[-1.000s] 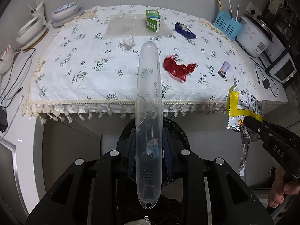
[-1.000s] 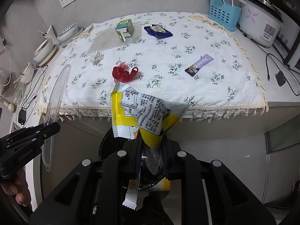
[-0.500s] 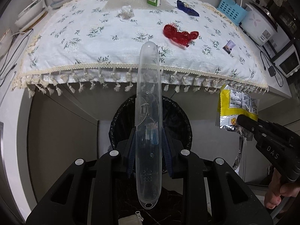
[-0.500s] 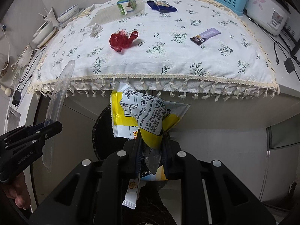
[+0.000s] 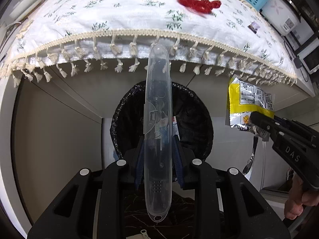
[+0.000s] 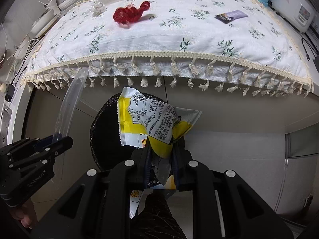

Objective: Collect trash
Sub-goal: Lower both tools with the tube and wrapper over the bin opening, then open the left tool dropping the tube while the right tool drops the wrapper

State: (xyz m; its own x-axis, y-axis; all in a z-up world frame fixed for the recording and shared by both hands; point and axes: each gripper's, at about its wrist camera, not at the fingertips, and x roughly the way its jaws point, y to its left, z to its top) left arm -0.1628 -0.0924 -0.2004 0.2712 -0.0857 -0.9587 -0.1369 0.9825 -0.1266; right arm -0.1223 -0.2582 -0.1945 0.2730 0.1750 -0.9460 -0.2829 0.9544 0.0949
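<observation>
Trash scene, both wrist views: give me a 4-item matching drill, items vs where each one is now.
Items:
1. clear plastic case
2. yellow snack bag
3. red mesh net
4. purple wrapper

Places:
A. on the tablecloth, near the rice cooker side
B. clamped in the right tool, above the bin
C. clamped in the left tool, above the bin
D. on the tablecloth, close to the crumpled white tissue

Pairs: 1-C, 2-B, 3-D, 4-A
</observation>
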